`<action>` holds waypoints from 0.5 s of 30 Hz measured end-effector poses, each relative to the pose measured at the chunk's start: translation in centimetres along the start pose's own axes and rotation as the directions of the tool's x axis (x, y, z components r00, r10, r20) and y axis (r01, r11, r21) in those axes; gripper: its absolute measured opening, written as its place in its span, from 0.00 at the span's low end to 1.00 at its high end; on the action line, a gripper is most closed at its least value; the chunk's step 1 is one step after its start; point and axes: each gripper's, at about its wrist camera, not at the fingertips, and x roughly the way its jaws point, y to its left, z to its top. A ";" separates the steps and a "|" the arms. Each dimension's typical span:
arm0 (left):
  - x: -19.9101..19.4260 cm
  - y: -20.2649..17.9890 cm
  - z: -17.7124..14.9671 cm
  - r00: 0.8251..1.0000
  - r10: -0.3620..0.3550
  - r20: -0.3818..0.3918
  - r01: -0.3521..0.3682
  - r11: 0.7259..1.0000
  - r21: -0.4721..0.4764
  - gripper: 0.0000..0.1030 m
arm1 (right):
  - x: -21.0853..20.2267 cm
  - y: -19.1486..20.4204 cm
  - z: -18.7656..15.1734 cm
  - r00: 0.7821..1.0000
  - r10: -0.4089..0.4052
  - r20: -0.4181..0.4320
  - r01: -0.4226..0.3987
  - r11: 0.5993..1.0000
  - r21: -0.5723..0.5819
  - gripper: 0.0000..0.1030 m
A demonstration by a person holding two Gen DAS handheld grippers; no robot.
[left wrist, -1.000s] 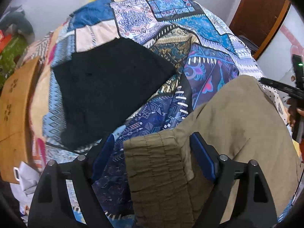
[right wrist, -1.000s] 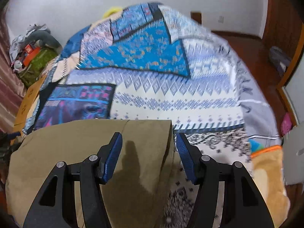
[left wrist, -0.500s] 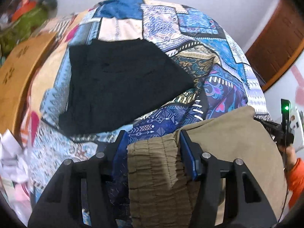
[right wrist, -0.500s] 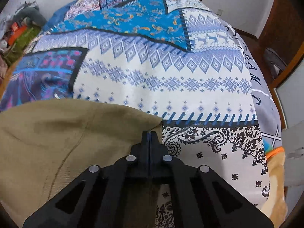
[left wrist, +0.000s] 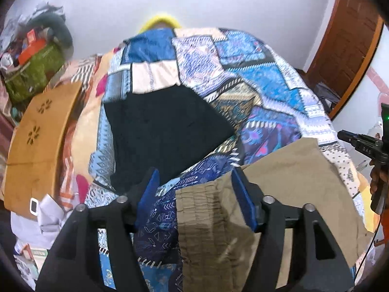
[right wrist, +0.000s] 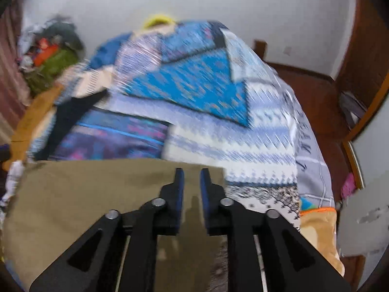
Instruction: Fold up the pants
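Left gripper [left wrist: 194, 192]: jaws just reopened, wide, straddling pants [left wrist: 287, 185] waistband, pads clear. Right gripper [right wrist: 191, 182]: just parted, narrow gap over the pants' edge, nothing pinched. Pants flat, lower frame, on bedspread [left wrist: 262, 77]. Black garment [left wrist: 165, 131] centre-left.

Khaki-olive cotton pants [left wrist: 287, 182], gathered elastic waistband at near left corner, spread flat, smooth, on patchwork bedspread; straight far edge [right wrist: 97, 189].
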 end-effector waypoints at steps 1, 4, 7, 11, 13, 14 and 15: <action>-0.5 -0.3 0.1 1.000 -0.008 0.010 0.008 1.000 0.005 0.70 | -0.9 0.9 0.1 0.999 0.029 0.017 -0.028 0.999 -0.015 0.29; -1.1 -1.2 0.4 0.999 -0.043 0.018 0.042 0.999 0.013 0.77 | -2.3 4.1 0.4 0.993 0.112 0.049 -0.109 0.992 -0.057 0.63; -0.4 -2.2 0.7 0.998 -0.056 -0.013 0.056 0.998 0.031 0.79 | -2.1 7.0 0.3 0.979 0.201 0.035 -0.198 0.977 -0.076 0.73; 1.2 -3.3 0.9 0.997 -0.035 -0.065 0.039 0.998 0.054 0.80 | 0.2 9.5 0.0 0.961 0.274 -0.044 -0.276 0.960 -0.053 0.73; 2.4 -3.6 0.8 0.995 -0.030 -0.100 0.035 0.998 0.050 0.81 | 2.1 10.6 -0.1 0.949 0.299 -0.101 -0.303 0.952 -0.031 0.73; 3.0 -3.6 0.7 0.993 -0.033 -0.117 0.038 0.998 0.043 0.81 | 2.7 11.0 -0.3 0.946 0.300 -0.125 -0.305 0.952 -0.026 0.73; 3.8 -3.6 0.6 0.990 -0.039 -0.139 0.044 0.999 0.032 0.81 | 3.3 11.2 -0.5 0.943 0.297 -0.148 -0.304 0.952 -0.024 0.73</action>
